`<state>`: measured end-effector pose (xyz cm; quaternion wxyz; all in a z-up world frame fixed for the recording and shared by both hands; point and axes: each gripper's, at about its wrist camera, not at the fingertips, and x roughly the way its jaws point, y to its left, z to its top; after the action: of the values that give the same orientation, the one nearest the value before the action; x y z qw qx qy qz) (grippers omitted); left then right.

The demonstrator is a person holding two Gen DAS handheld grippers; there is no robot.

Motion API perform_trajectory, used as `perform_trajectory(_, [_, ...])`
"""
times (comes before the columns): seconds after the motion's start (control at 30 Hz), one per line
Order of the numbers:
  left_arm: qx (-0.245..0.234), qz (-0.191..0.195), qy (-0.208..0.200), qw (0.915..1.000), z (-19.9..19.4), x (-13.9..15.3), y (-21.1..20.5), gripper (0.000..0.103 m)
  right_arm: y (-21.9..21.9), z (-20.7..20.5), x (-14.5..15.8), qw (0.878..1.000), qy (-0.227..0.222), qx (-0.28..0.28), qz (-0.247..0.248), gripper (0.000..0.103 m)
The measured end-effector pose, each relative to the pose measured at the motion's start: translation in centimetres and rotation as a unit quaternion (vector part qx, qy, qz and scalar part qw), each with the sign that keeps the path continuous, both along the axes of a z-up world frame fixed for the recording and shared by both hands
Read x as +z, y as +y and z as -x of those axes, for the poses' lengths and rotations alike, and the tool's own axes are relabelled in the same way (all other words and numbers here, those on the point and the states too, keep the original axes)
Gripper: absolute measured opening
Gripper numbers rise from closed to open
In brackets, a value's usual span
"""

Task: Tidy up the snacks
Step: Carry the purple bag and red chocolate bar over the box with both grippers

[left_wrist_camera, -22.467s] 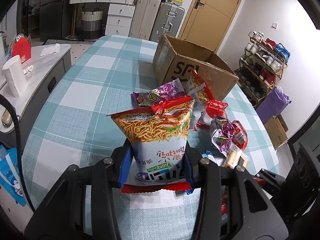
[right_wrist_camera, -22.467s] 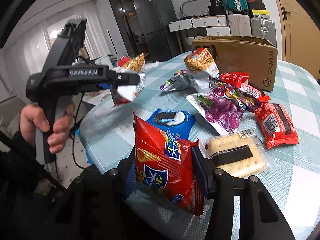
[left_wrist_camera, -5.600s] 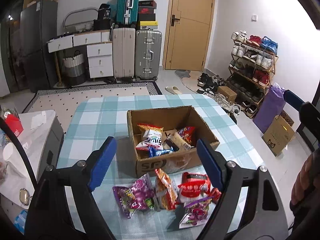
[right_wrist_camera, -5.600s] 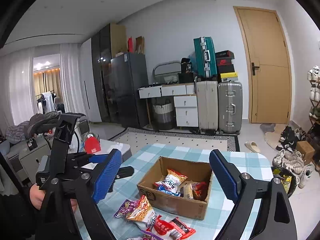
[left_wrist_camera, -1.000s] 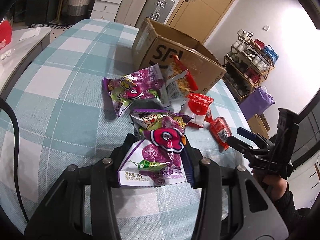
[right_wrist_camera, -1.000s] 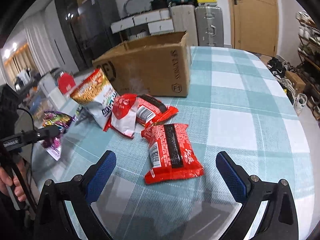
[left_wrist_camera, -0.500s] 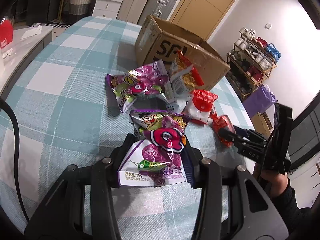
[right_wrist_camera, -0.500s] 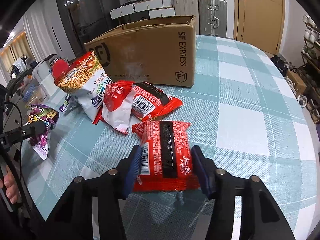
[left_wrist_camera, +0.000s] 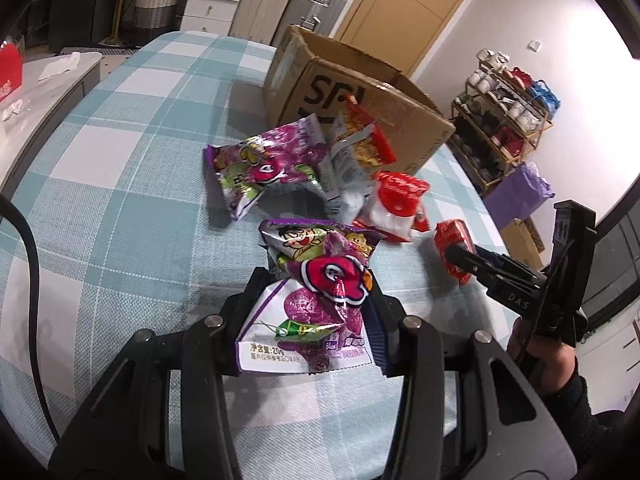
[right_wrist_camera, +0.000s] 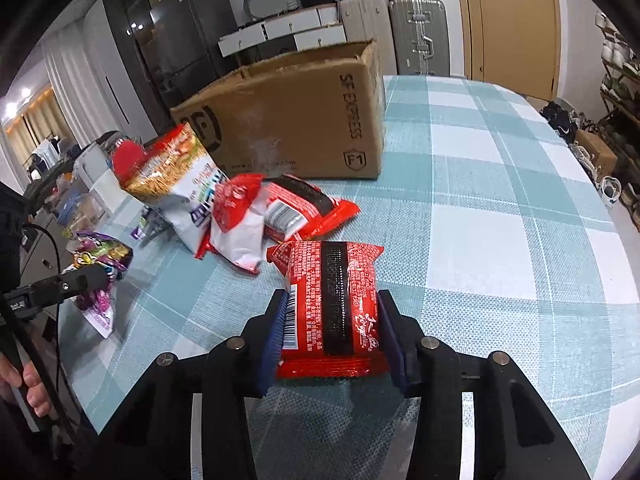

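Note:
My left gripper [left_wrist_camera: 310, 320] is shut on a purple snack bag [left_wrist_camera: 316, 292] and holds it above the checked tablecloth. My right gripper [right_wrist_camera: 332, 332] is shut on a red snack packet [right_wrist_camera: 330, 300], lifted just off the cloth; it also shows in the left wrist view [left_wrist_camera: 454, 254]. A brown cardboard box [right_wrist_camera: 296, 120] stands open at the back. In front of it lie another purple bag [left_wrist_camera: 264, 164], a noodle snack bag [right_wrist_camera: 176, 176], a red-and-white bag [right_wrist_camera: 236, 220] and a flat red packet [right_wrist_camera: 308, 208].
The round table's edge [right_wrist_camera: 616, 272] curves off to the right. A shoe rack [left_wrist_camera: 508, 116] and a purple bag [left_wrist_camera: 520, 192] stand on the floor beyond. Suitcases [right_wrist_camera: 416, 36] and drawers line the back wall. A side counter [left_wrist_camera: 36, 80] is at the left.
My right gripper has lifted the red packet a little off the cloth and away from the pile. My left gripper still holds the purple bag and has risen slightly.

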<state>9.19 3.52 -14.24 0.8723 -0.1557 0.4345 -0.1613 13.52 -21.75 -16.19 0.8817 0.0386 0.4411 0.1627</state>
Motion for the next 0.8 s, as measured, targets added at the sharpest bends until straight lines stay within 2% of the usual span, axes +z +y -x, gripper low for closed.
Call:
perform_trajectory(0.07, [-0.006,0.003,-0.007,1.0,0.1,0.8,-0.1,0.042,-0.1,0.5,1.0,1.0,-0.017,-0.01,0.001,0.044])
perform_trajectory(0.27, [-0.025,0.002,-0.036,0.9991,-0.1,3.8,-0.7,0.042,-0.2,1.3,5.1,0.998,-0.059,-0.007,-0.035,0.044])
perform_trajectory(0.43, [-0.043,0.015,-0.055,0.9974,-1.0,7.0,-1.1,0.042,0.1,1.4,8.2,0.995,-0.076,-0.001,-0.064,0.044])
perform_trajectory(0.63, [-0.065,-0.004,-0.093,0.9936,-1.8,11.3,-2.3,0.042,0.4,1.7,11.7,0.992,-0.102,0.005,-0.075,0.044])
perform_trajectory(0.8, [-0.061,-0.028,-0.114,0.9912,-3.6,14.3,-3.2,0.042,1.0,1.3,15.0,0.988,-0.125,0.02,-0.084,0.044])
